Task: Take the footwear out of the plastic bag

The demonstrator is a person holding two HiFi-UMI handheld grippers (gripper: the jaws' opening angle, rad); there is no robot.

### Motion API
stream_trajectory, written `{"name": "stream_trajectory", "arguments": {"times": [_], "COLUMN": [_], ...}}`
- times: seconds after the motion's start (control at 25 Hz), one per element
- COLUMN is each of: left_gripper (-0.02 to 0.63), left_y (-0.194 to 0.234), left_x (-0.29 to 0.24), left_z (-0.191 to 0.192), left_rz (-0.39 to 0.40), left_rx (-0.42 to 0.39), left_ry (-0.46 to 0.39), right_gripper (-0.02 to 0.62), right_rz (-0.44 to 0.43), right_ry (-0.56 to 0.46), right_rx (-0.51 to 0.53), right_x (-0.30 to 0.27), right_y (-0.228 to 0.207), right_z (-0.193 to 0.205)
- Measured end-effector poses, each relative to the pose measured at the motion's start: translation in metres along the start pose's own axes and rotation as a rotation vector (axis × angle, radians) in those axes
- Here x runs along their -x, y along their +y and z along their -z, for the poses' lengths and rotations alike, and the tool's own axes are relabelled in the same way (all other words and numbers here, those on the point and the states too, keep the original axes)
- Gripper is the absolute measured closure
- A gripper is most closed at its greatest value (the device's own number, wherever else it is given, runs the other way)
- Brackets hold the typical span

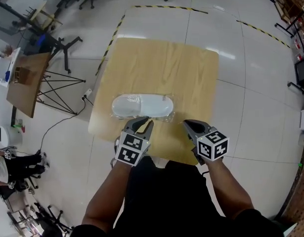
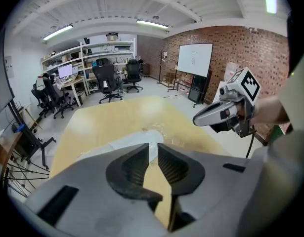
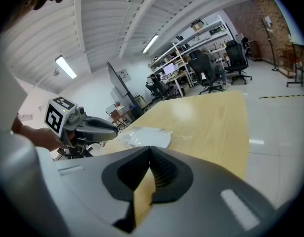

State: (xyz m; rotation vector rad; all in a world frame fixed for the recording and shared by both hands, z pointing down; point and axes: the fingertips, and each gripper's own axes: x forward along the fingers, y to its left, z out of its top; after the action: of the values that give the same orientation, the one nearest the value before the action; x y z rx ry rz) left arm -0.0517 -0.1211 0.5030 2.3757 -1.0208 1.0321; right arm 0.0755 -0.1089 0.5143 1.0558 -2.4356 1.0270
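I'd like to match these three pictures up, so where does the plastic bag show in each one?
Head view: bag just below centre, by the near edge of the table.
Left gripper view: bag at centre, a little below the middle.
Right gripper view: bag left of centre, just below mid-height.
Shared landmark: the wooden table under it, seen in all three views.

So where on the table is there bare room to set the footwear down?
The far half of the table, beyond the plastic bag, is bare; so is the strip right of it. Crowded: the near edge, with the left gripper and right gripper.
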Motion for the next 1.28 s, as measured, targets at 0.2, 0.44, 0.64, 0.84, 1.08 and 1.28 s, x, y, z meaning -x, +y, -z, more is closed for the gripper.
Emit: {"name": "stream_trajectory", "arguments": {"times": [0.2, 0.44, 0.64, 0.84, 1.08, 1.28], "left_gripper": [0.525, 0.469, 0.484, 0.554, 0.572, 0.569], "left_y": [0.03, 0.033, 0.034, 0.031, 0.038, 0.036], "left_x": [-0.034, -0.074, -0.077, -0.067, -0.048, -0.043], "left_z": [0.014, 0.03, 0.041, 0.049, 0.056, 0.072], "left_rz": [-0.022, 0.045, 0.047, 0.042, 0.032, 0.031], "left_rx": [-0.022, -0.113, -0.199, -0.252, -0.391, -0.405], "left_ry": [0.065, 0.185, 0.204, 0.195, 0.165, 0.17], "right_gripper": [0.592, 0.592, 0.592, 0.592, 0.517, 0.577], "right_rz": [0.007, 0.028, 0.018, 0.046, 0.108, 0.091], "right_ry": [0.075, 0.153, 0.163, 0.198, 0.348, 0.427], "right_rx": [0.028, 0.075, 0.096, 0.19, 0.694, 0.824], "right_x": [-0.03, -0.053, -0.065, -0.063, -0.082, -0.091], "right_y": [-0.014, -0.04, -0.042, -0.051, -0.041, -0.032], "right_z": [0.004, 0.006, 0.002, 0.012, 0.022, 0.044]}}
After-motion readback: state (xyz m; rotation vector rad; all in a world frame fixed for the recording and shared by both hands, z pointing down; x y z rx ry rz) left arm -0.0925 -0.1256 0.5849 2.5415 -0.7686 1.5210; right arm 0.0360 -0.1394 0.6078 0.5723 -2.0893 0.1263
